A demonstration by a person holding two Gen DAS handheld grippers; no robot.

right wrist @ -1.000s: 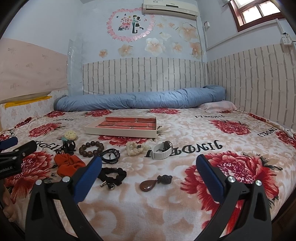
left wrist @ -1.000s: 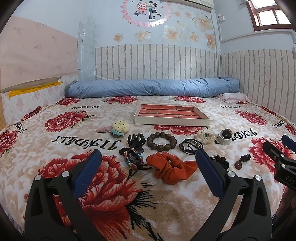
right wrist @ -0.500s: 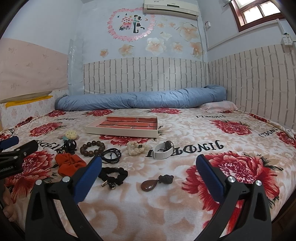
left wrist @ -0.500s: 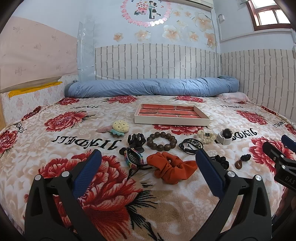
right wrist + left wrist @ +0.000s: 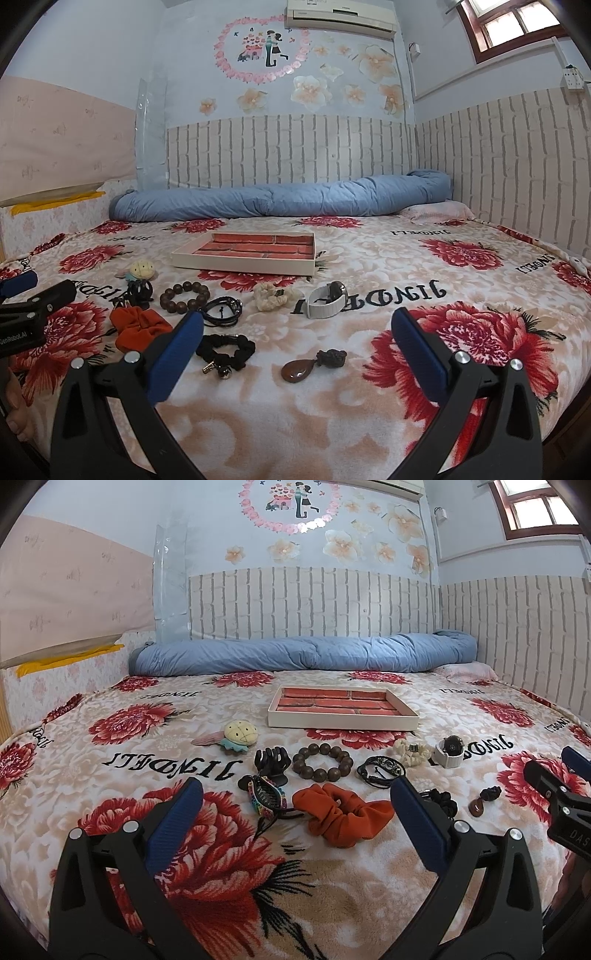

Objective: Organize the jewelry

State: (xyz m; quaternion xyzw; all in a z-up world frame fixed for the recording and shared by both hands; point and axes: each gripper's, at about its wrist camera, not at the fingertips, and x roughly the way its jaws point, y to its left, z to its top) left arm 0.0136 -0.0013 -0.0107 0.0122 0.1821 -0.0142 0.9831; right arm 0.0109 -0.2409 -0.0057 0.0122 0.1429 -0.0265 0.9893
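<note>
Jewelry lies in a row on the floral bedspread. An orange scrunchie (image 5: pixel 341 814), a beaded clip (image 5: pixel 266 797), a black claw clip (image 5: pixel 271 762), a wooden bead bracelet (image 5: pixel 322 762) and a black cord bracelet (image 5: pixel 380 770) lie ahead of my open left gripper (image 5: pixel 295 794). A black scrunchie (image 5: pixel 226 349), a brown pendant (image 5: pixel 297 370), a cream scrunchie (image 5: pixel 271 296) and a white-strap watch (image 5: pixel 327 297) lie ahead of my open right gripper (image 5: pixel 297 325). The shallow tray (image 5: pixel 341 722), lined red, stands behind the row and shows in the right wrist view too (image 5: pixel 243 263).
A plush pineapple clip (image 5: pixel 238 734) lies left of the row. A rolled blue duvet (image 5: pixel 303 657) runs along the far wall. Brick-pattern walls close the back and right. The other gripper shows at each view's edge (image 5: pixel 554 790) (image 5: pixel 29 306).
Both grippers have crept slightly forward and stay open. Nothing on the bed has moved.
</note>
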